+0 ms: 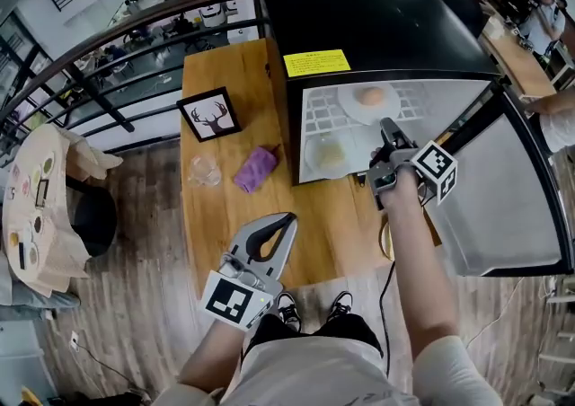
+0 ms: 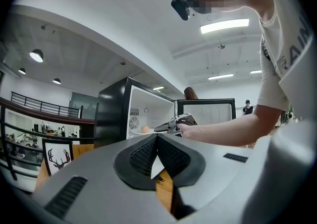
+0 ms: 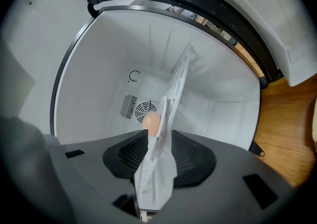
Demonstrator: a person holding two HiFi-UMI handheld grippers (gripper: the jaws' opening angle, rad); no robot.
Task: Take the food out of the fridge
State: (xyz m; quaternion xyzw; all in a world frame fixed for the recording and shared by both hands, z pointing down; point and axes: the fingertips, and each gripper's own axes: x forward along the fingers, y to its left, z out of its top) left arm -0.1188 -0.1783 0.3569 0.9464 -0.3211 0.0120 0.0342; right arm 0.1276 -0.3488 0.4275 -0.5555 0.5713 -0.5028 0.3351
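On my remote feed I see a framed deer picture [image 1: 208,114] upright on the wooden table [image 1: 225,225], a crumpled purple cloth [image 1: 257,168] near a clear glass [image 1: 204,171], dark railing [image 1: 117,47] behind, plank floor [image 1: 135,305] below

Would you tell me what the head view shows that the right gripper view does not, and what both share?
Only the head view: the deer picture, glass and purple cloth on the table, plus the shut left gripper. Only the right gripper view: the round fan grille on the back wall. Both: the open fridge, its white shelf and the round orange food.
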